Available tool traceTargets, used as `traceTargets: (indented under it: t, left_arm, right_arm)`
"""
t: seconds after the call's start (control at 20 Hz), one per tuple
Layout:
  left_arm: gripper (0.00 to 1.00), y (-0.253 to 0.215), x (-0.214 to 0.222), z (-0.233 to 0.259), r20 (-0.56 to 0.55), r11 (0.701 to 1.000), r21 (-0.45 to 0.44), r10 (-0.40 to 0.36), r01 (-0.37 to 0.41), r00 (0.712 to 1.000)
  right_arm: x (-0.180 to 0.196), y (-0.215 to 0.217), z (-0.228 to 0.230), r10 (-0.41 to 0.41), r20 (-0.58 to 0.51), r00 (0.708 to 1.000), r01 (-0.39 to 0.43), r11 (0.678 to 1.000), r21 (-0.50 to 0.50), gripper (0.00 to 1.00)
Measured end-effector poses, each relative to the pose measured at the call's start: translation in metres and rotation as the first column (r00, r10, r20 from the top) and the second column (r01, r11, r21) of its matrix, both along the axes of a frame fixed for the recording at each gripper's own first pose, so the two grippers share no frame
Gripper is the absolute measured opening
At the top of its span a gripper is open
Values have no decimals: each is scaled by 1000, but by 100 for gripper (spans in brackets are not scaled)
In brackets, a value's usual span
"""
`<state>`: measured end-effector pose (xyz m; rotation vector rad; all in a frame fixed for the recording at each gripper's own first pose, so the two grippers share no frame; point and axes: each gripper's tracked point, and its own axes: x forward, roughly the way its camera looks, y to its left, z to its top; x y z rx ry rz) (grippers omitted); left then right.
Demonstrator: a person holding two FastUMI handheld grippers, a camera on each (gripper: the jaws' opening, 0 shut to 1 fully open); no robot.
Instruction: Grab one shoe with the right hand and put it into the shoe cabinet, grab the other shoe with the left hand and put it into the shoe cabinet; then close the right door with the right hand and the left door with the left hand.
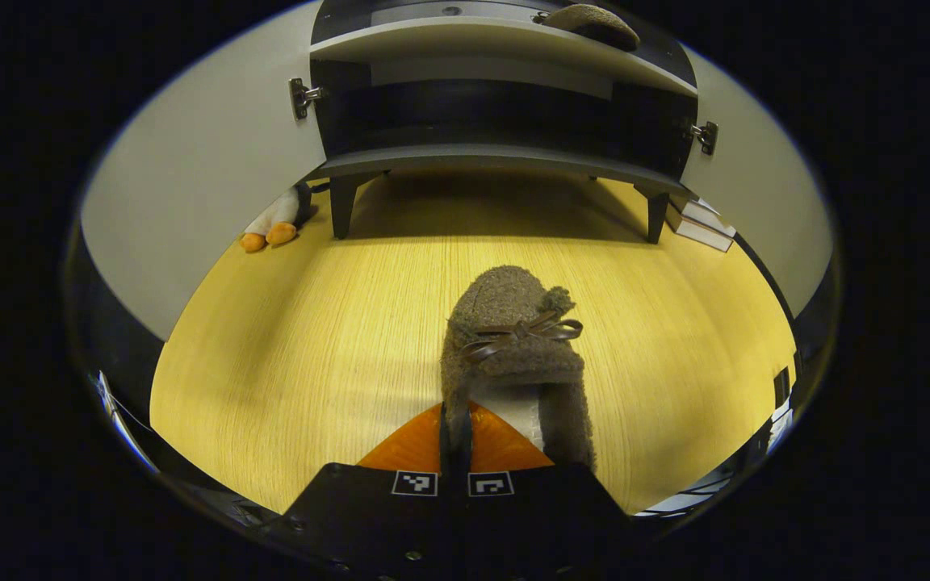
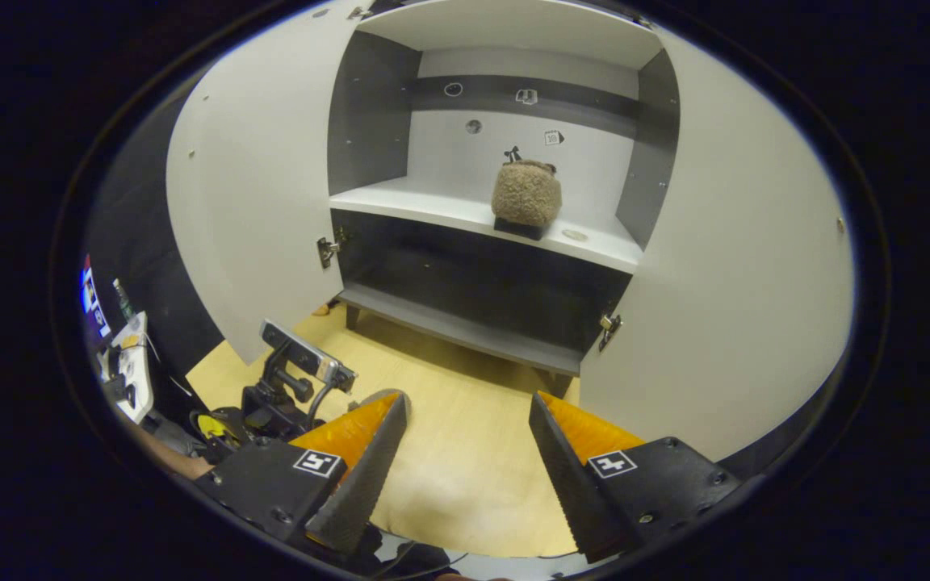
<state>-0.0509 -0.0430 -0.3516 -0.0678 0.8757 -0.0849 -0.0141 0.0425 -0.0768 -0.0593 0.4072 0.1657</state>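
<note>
Left gripper (image 1: 457,440) low over the floor (image 1: 295,339), fingers clamped on a brown slipper's (image 1: 513,347) heel collar. Right gripper (image 2: 465,460) spread, empty, facing the shoe cabinet (image 2: 481,218); second slipper (image 2: 525,194) on its shelf.

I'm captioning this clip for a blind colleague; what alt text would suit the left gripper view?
The left gripper is shut on the rim of a brown fuzzy shoe over a yellow wooden floor. Ahead stands the shoe cabinet with both doors open and the other shoe on its upper shelf.
</note>
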Motion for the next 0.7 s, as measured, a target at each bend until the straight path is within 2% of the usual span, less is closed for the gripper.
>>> traceTargets:
  t: [0.2, 0.25, 0.35, 0.4, 0.55, 0.6, 0.65, 0.7]
  left_arm:
    - [0, 3, 3, 13, 9, 1000, -30, 8, -8, 1000]
    - [11, 3, 6, 21, 21, 999, -38, 7, -7, 1000]
    - [11, 4, 16, 40, 50, 998, -60, 10, -7, 999]
    - [0, 5, 22, 50, 66, 997, -71, 13, -8, 998]
    - [0, 15, 38, 87, 129, 995, -95, 34, -22, 991]
    - [11, 17, 42, 97, 143, 994, -104, 43, -29, 989]
    - [0, 22, 47, 109, 160, 994, -105, 49, -33, 986]
    - [0, 27, 52, 121, 182, 994, -99, 55, -38, 982]
  right_arm:
    - [1, 0, 2, -7, 7, 1000, 7, 1000, -9, 96]
    - [1, 1, 1, -8, 7, 1000, 8, 1000, -10, 96]
    - [1, 0, 1, -14, 10, 1000, 14, 1000, -8, 96]
    - [1, 0, 0, -17, 10, 1000, 17, 1000, -6, 96]
    - [0, -1, 1, -26, 14, 1000, 26, 1000, 3, 96]
    - [1, -1, 1, -28, 18, 999, 28, 1000, 8, 96]
    - [1, -2, 1, -31, 20, 999, 31, 999, 12, 96]
    - [2, -1, 1, -34, 22, 999, 33, 999, 19, 96]
